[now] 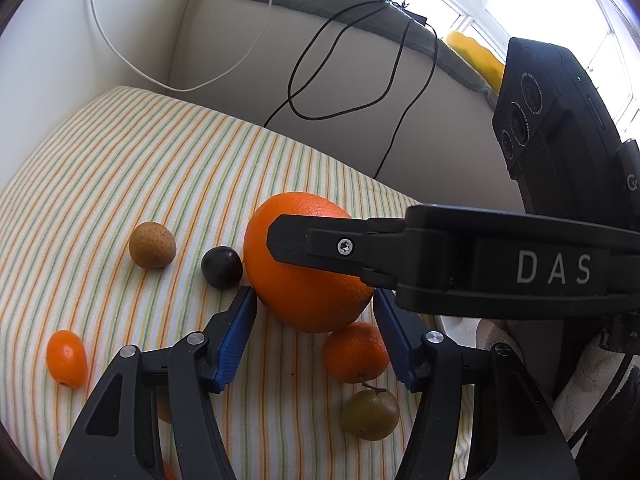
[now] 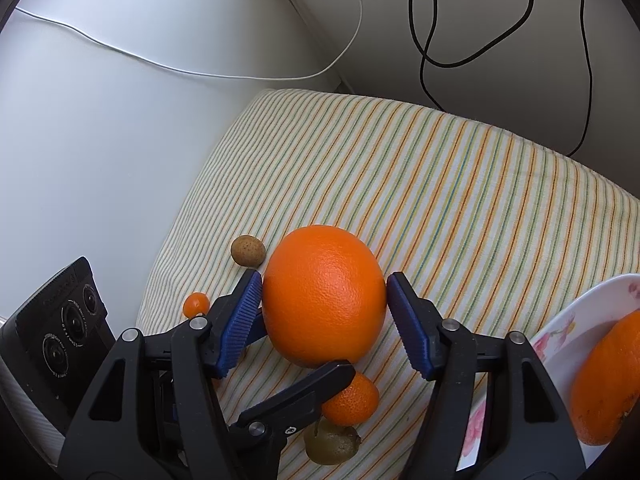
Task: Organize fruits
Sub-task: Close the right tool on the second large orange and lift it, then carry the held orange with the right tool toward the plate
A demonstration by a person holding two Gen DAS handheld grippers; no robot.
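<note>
A large orange (image 1: 304,276) (image 2: 324,296) lies on a striped cloth (image 1: 140,168) (image 2: 440,184). My right gripper (image 2: 324,292) has its blue pads on both sides of the orange, touching it. My left gripper (image 1: 314,300) is open just in front of the orange, above a small mandarin (image 1: 354,352) (image 2: 352,400). A greenish-brown fruit (image 1: 370,414) (image 2: 332,442) lies nearest. A dark plum (image 1: 221,267), a brown speckled fruit (image 1: 152,245) (image 2: 248,250) and a kumquat (image 1: 66,358) (image 2: 196,304) lie to the left.
A white flowered plate (image 2: 560,328) at the right holds another orange (image 2: 608,380). Pale cushions stand behind the cloth, with a black cable (image 1: 352,60) (image 2: 472,20) and a white cable (image 1: 132,64) (image 2: 200,68) draped over them. The left gripper's finger (image 2: 296,396) crosses under the orange in the right wrist view.
</note>
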